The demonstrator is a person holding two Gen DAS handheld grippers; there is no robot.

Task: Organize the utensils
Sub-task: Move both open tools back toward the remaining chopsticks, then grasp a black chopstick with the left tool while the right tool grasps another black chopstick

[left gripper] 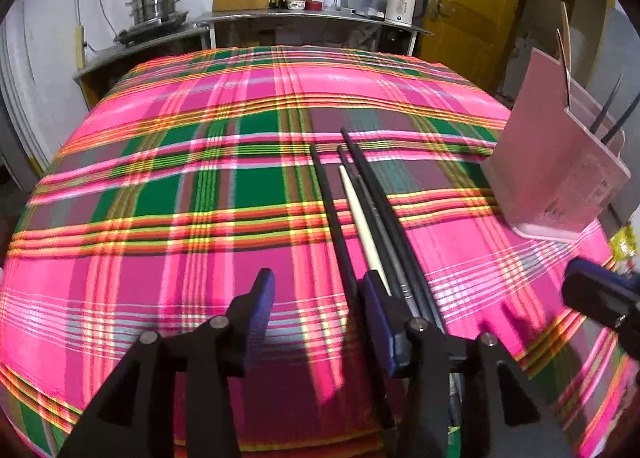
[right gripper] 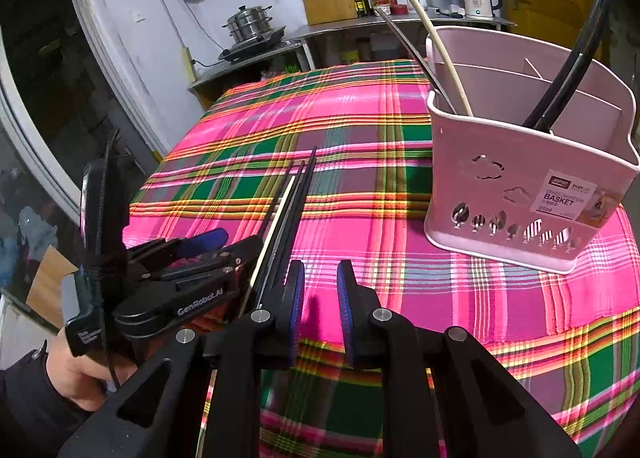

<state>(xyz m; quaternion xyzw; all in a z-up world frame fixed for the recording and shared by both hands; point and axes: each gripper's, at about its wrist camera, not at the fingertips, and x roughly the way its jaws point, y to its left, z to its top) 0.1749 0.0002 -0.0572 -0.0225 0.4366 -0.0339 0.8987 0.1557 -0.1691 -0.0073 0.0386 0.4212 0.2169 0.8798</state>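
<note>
Both grippers hung low over the near edge of the table. The left gripper [left gripper: 316, 290] stood open and empty, its right finger just beside the loose chopsticks [left gripper: 360, 217]. The right gripper [right gripper: 318, 278] showed a narrow gap with nothing between the pads, so it also gripped nothing. Those chopsticks, several dark ones and one pale one, lay side by side on the plaid tablecloth [left gripper: 160, 177], pointing away toward the far side. To the right stood the pink utensil basket [right gripper: 520, 185], upright on the cloth and well apart from the bundle. It already held a pale stick, a grey one and two dark ones in separate compartments. Judged from this, sorting was partly done; the bundle on the cloth remained.
</note>
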